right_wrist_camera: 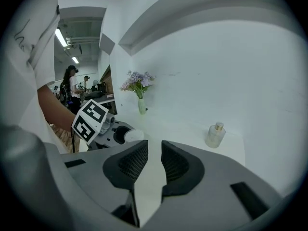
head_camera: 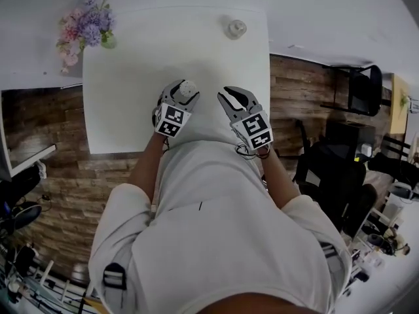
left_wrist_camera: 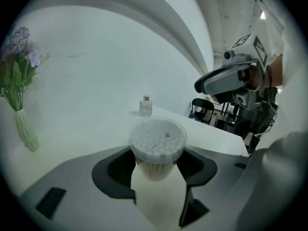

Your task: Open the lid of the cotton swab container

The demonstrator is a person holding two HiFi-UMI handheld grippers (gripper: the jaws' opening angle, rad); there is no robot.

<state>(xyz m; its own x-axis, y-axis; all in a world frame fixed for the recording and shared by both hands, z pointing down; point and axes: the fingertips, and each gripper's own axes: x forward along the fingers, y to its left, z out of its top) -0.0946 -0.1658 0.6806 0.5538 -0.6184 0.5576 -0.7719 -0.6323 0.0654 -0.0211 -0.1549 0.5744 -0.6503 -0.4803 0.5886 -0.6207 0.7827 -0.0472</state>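
Observation:
The cotton swab container (left_wrist_camera: 158, 141) is a clear round tub packed with white swab heads; whether a lid covers it I cannot tell. It stands on the white table (head_camera: 131, 77) between the jaws of my left gripper (left_wrist_camera: 158, 154), whose dark pads meet its sides. From the head view the container (head_camera: 188, 89) shows between those jaws near the table's front. My right gripper (head_camera: 229, 95) hovers just to its right, its jaws a narrow gap apart with nothing between them (right_wrist_camera: 154, 153). In the right gripper view the container (right_wrist_camera: 132, 134) shows at the left.
A small glass bottle (head_camera: 236, 28) stands at the table's far right edge. A vase of purple and pink flowers (head_camera: 86, 28) sits at the far left corner. Wooden floor, black chairs (head_camera: 363, 90) and clutter lie to the right.

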